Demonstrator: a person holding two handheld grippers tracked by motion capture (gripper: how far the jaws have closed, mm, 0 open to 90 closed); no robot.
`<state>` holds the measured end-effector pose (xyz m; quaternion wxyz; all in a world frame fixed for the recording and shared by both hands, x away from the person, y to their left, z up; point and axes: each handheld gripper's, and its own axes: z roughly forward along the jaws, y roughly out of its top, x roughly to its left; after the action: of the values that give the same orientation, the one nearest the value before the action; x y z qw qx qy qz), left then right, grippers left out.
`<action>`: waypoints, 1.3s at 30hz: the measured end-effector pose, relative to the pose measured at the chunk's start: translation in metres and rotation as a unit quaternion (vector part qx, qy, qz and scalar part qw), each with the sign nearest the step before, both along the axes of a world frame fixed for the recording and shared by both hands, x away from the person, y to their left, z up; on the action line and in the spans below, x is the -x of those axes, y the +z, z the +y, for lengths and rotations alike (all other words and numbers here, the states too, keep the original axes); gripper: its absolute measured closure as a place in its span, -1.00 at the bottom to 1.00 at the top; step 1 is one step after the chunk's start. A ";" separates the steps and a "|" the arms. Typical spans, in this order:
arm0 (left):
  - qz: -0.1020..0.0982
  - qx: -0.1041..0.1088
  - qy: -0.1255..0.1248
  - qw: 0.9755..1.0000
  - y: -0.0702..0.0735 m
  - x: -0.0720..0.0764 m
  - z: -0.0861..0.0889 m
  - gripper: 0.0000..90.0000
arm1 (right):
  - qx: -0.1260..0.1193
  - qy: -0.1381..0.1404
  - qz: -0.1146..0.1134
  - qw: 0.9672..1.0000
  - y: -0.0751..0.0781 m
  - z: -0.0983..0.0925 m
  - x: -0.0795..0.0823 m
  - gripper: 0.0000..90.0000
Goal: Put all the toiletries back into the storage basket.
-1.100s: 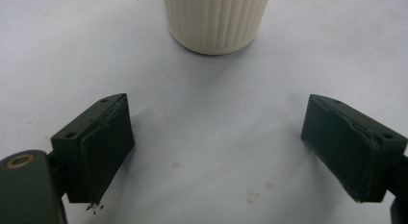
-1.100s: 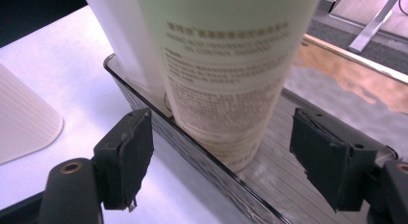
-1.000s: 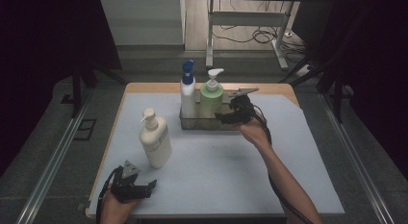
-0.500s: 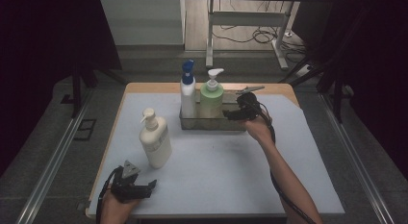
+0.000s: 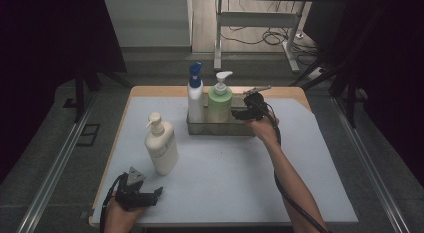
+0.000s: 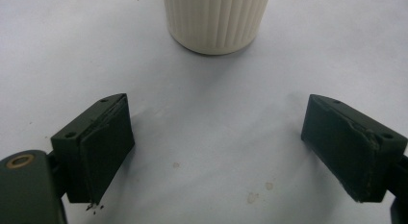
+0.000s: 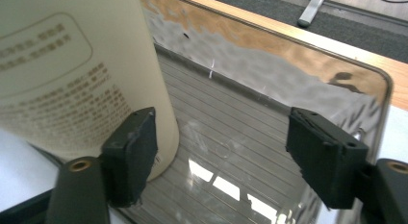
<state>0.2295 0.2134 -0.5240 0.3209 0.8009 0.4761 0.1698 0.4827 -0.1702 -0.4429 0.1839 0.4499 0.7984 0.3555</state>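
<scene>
A metal tray [image 5: 240, 128] stands at the back of the mat and holds a white bottle with a blue cap [image 5: 195, 95] and a green pump bottle [image 5: 219, 103]. My right gripper [image 5: 239, 113] hovers at the tray's right end, pointing at the green bottle. In the right gripper view its jaws [image 7: 221, 132] have just been closing but still stand apart over the tray floor [image 7: 240, 137], the bottle [image 7: 72, 80] beside the left pad. A cream pump bottle [image 5: 161, 145] stands front left. My left gripper [image 5: 155, 194] rests open on the mat, and the left gripper view shows the jaws [image 6: 216, 108] facing the bottle's ribbed base [image 6: 216, 17].
A pale mat [image 5: 225, 178] covers the wooden table [image 5: 150, 91]. Dark floor and metal rails flank the table, with a table frame and cables behind it. The tray's right half holds no bottle.
My right hand has shifted slightly at the tray's right end beside the green bottle. The left gripper and the three bottles stay where they were.
</scene>
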 end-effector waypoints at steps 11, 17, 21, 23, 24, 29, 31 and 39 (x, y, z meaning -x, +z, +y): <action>0.000 0.000 0.000 1.000 0.000 0.000 0.000 -0.77 | -0.002 0.013 0.020 1.000 -0.007 0.015 -0.005 0.55; 0.000 0.000 0.000 1.000 0.000 0.000 0.000 -0.77 | 0.006 0.015 0.026 1.000 -0.011 0.022 -0.007 0.81; 0.000 0.001 0.000 1.000 0.000 0.000 0.000 -0.77 | 0.006 0.016 0.030 0.999 -0.014 0.023 -0.008 0.88; 0.000 0.000 0.000 1.000 0.000 0.000 0.000 -0.77 | 0.003 0.016 0.032 0.999 -0.015 0.023 -0.008 0.89; 0.000 0.001 0.000 1.000 0.000 0.000 0.000 -0.77 | -0.001 0.014 0.035 0.999 -0.015 0.023 -0.008 0.89; 0.000 0.000 0.000 1.000 0.000 0.000 0.000 -0.77 | -0.012 0.016 0.041 0.999 -0.016 0.025 -0.008 0.88; 0.000 0.000 0.000 1.000 0.000 0.000 0.000 -0.77 | -0.013 0.020 0.042 0.999 -0.017 0.027 -0.007 0.88; 0.000 0.001 0.001 1.000 0.000 0.000 0.000 -0.77 | -0.012 0.024 0.039 0.999 -0.017 0.034 -0.006 0.95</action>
<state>0.2296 0.2133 -0.5240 0.3212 0.8004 0.4769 0.1696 0.4885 -0.1361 -0.4601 0.1385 0.4461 0.8115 0.3511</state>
